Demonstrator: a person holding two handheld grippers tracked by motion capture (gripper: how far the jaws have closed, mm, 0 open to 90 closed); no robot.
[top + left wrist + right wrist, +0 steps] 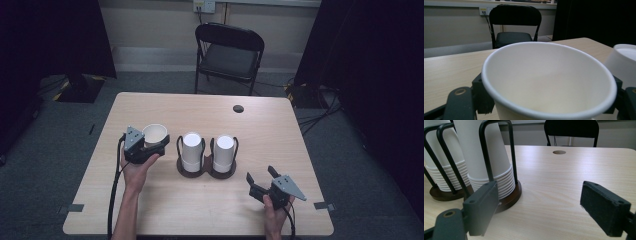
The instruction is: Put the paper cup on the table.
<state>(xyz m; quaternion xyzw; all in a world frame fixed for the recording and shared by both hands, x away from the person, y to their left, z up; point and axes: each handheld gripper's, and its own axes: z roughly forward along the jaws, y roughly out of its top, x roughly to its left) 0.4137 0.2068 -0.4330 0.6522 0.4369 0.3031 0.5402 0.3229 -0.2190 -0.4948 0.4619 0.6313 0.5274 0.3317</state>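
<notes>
A white paper cup (155, 134) stands upright, mouth up, left of the middle of the table, with my left gripper (156, 145) shut on its sides. In the left gripper view the cup (549, 82) sits between the two black pads (482, 96). Beside it to the right, two stacks of upside-down white cups (192, 150) (224, 150) sit in a black wire holder on dark round bases (207, 173). My right gripper (260, 174) rests near the front right of the table, open with nothing between its pads (484, 207), right of the nearer stack (490, 165).
The wooden table (200, 210) has a round cable hole (238, 108) near its far edge. A black folding chair (229, 52) stands behind the table. Dark curtains hang at both sides. Tape marks (76, 207) (324, 205) sit at the front corners.
</notes>
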